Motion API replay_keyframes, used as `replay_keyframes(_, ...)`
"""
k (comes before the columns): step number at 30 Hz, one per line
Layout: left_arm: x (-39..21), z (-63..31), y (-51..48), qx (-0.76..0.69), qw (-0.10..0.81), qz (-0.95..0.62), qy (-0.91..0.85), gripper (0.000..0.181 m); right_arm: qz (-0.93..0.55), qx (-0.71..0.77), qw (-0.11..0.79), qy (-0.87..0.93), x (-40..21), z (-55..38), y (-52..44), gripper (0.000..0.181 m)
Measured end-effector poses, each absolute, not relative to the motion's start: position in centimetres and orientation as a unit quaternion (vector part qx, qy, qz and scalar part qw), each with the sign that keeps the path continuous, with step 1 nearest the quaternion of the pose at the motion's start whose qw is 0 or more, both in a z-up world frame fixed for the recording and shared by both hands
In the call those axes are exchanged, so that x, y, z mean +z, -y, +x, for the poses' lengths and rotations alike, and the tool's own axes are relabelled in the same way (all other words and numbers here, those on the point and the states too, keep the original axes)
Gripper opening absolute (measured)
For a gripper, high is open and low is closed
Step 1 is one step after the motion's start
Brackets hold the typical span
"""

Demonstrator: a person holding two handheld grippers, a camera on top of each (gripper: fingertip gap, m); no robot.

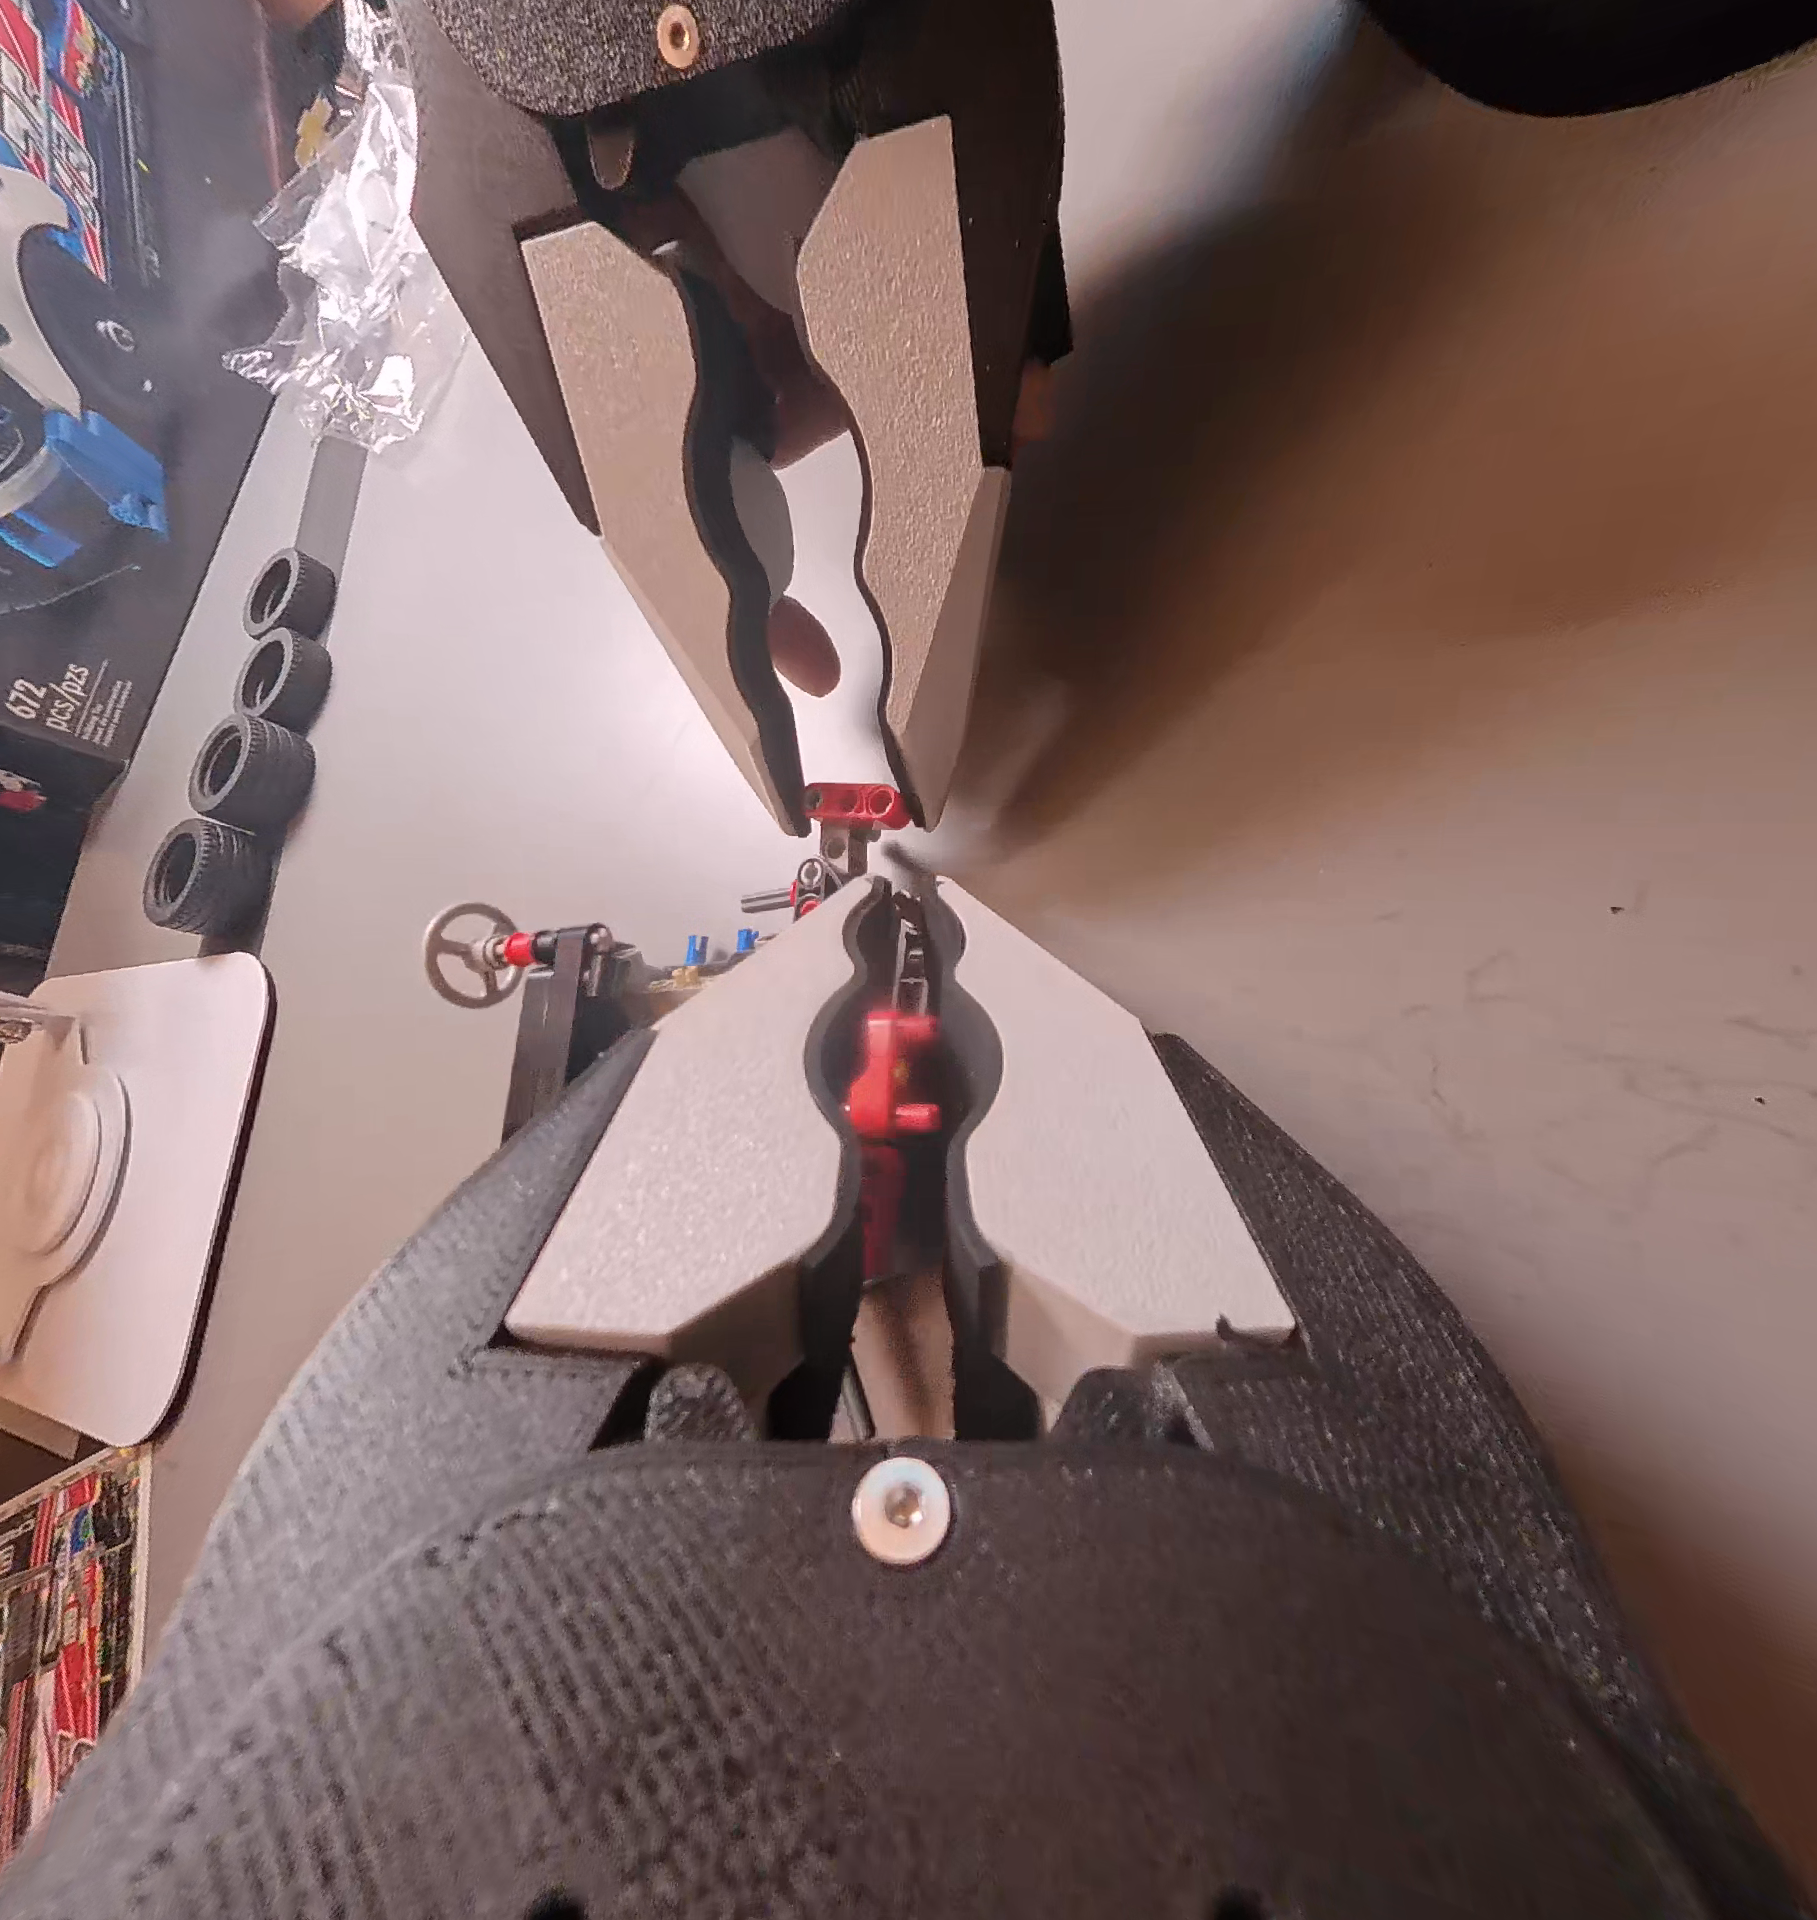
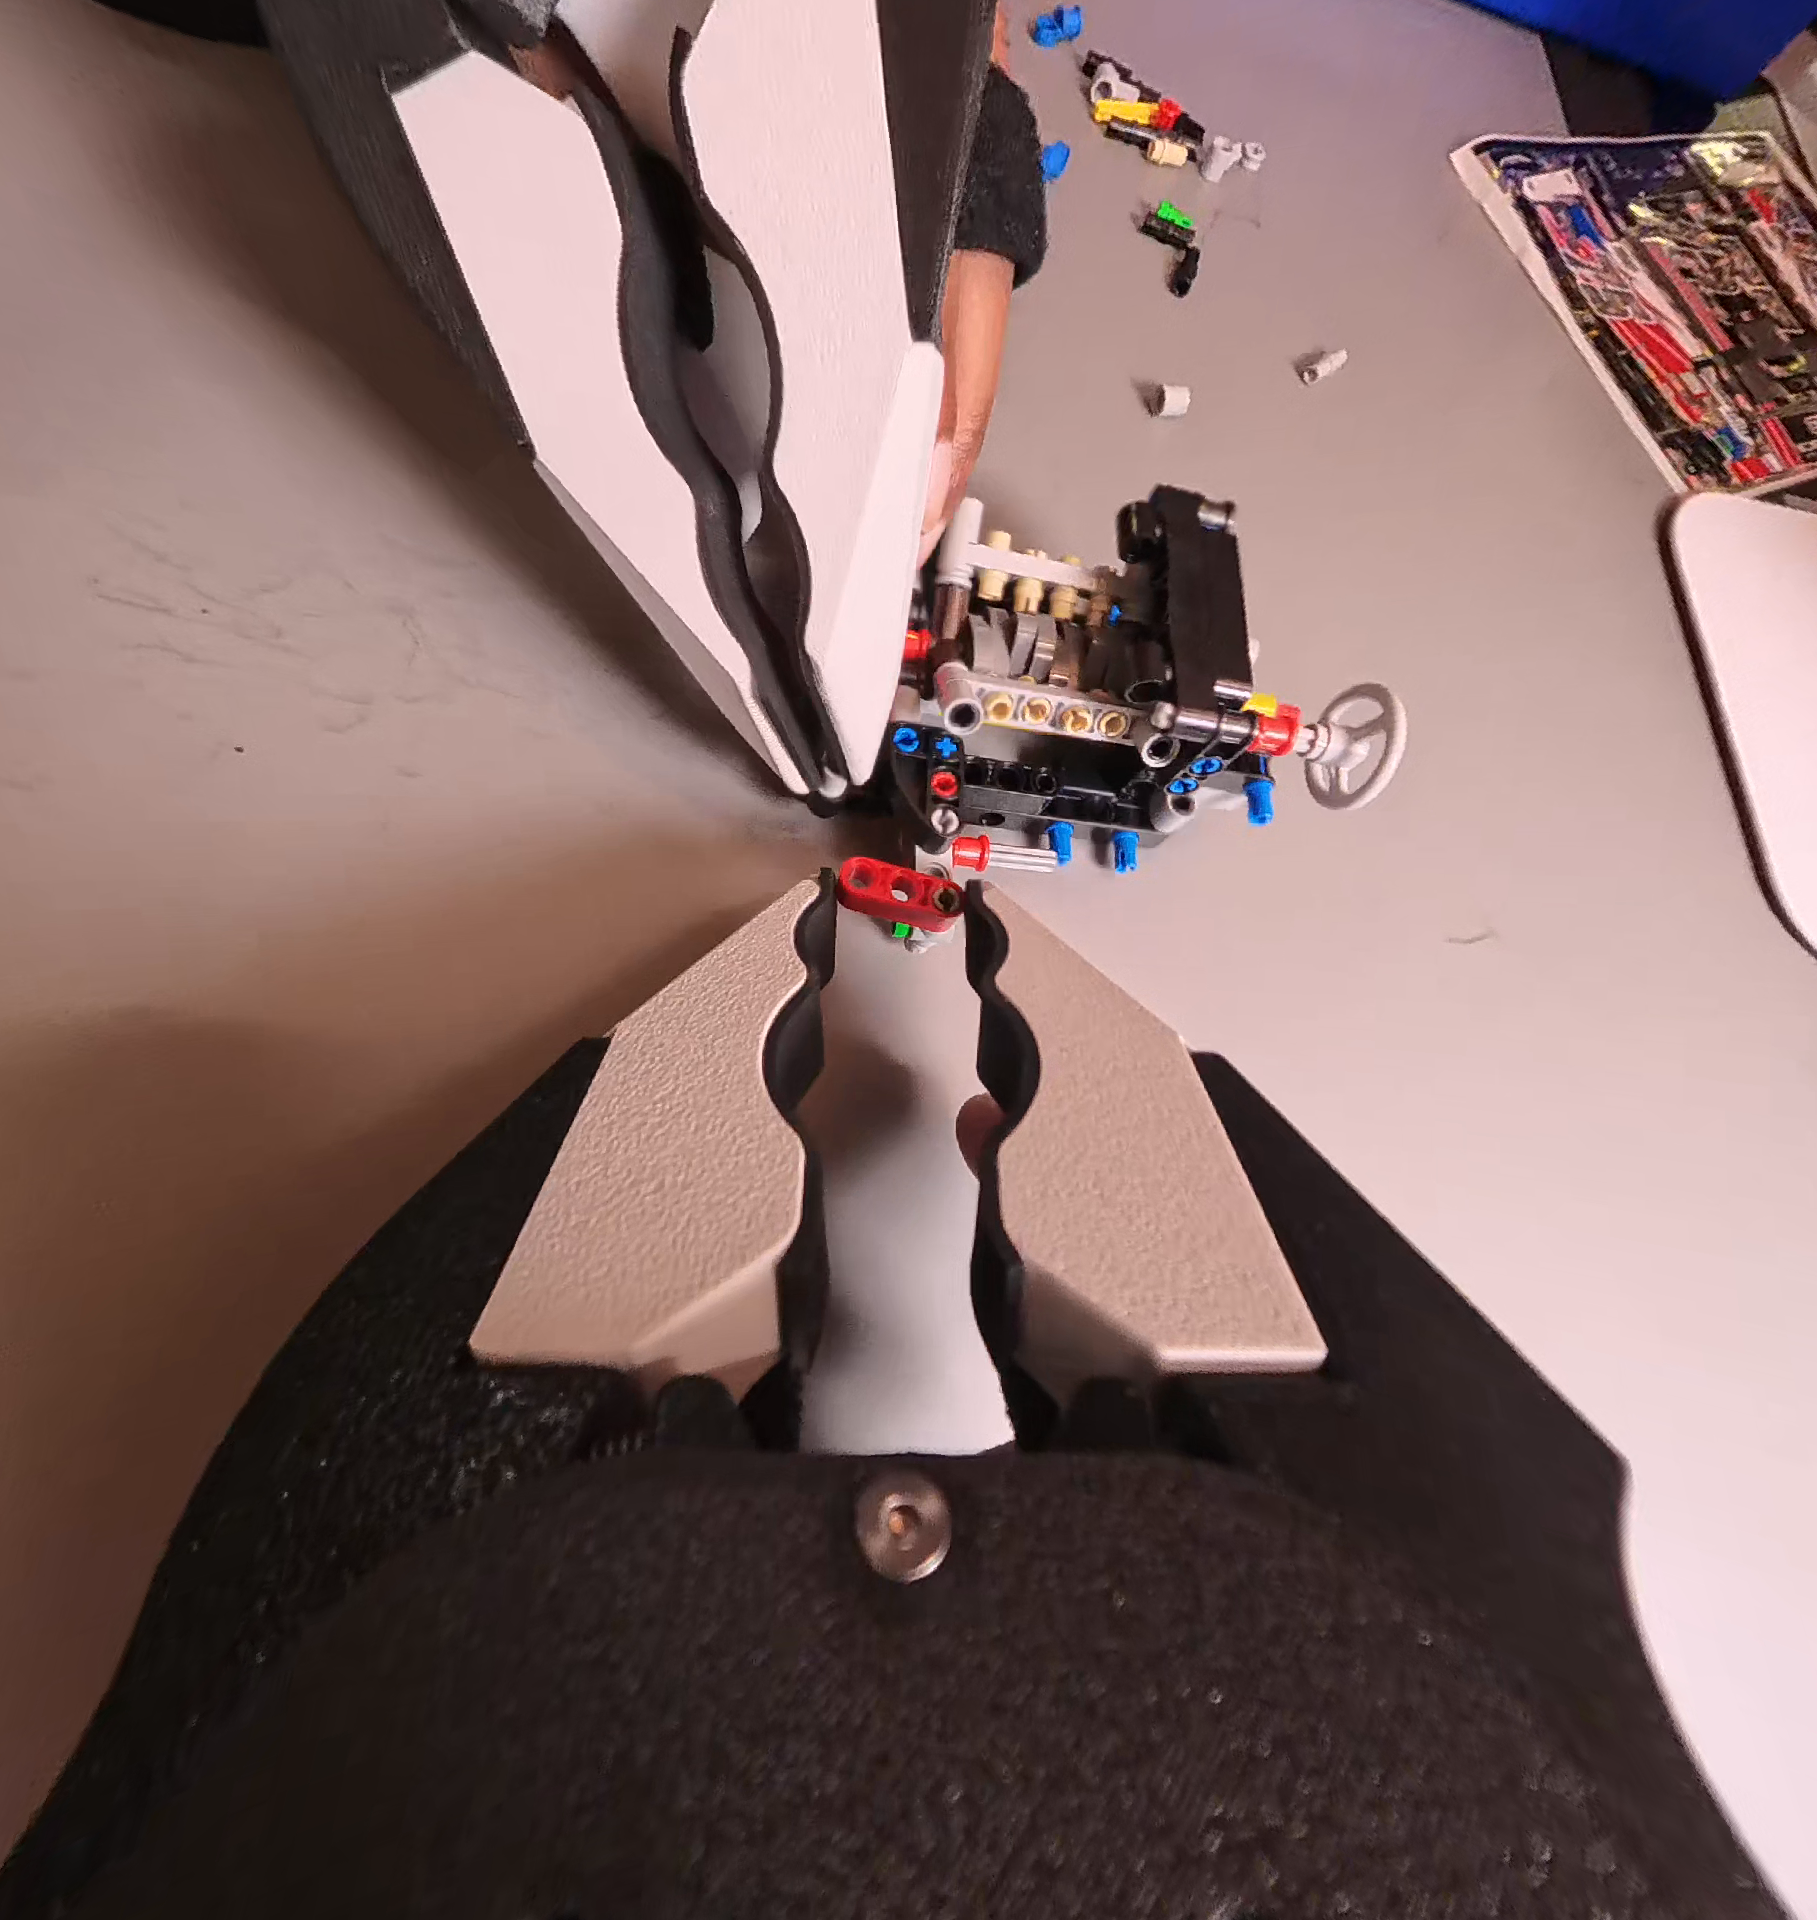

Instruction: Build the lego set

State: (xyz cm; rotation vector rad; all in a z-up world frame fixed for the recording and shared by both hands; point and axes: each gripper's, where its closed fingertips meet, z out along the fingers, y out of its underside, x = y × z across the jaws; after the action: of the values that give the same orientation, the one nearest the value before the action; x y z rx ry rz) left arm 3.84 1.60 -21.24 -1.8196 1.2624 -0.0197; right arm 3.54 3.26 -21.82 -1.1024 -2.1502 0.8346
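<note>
Your left gripper was nearly closed on the edge of the lego chassis, steadying it on the table. Your right gripper pinched a short red beam at its tips, just beside the chassis. You needed to align holes squarely before pressing. No containers showed; loose pieces lay bare.

Right hand-held gripper and left hand-held gripper tip-to-tip (both clamped).
</note>
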Motion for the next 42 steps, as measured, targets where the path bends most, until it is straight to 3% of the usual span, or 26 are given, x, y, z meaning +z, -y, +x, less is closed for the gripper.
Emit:
replay_keyframes(1,-21.2,3.8,-1.6,-0.007,0.449,-0.735,-0.509,0.004,-0.417,0.311,0.294,0.802,-21.8,3.4,-3.3,0.023)
replay_keyframes(16,-21.1,2.3,-0.1,-0.003,0.434,-0.742,-0.511,0.01,-0.431,0.33,0.289,0.789,-21.8,3.7,-2.4,0.03)
replay_keyframes(23,-21.7,2.5,-0.5,0.017,0.433,-0.738,-0.517,0.002,-0.434,0.322,0.312,0.781,-21.7,3.2,-2.9,0.013)
replay_keyframes(35,-21.1,2.6,-0.2,0.014,0.46,-0.718,-0.523,0.0,-0.432,0.353,0.3,0.774,-21.4,3.5,-2.3,0.008)
replay_keyframes(39,-19.0,1.0,0.3,-0.014,0.477,-0.727,-0.493,0.014,-0.428,0.351,0.299,0.777,-21.6,3.6,-2.0,0.007)
replay_keyframes(42,-19.8,-0.7,1.1,-0.063,0.437,-0.764,-0.471,0.041,-0.431,0.347,0.302,0.776,-21.6,3.8,-1.9,0.008)
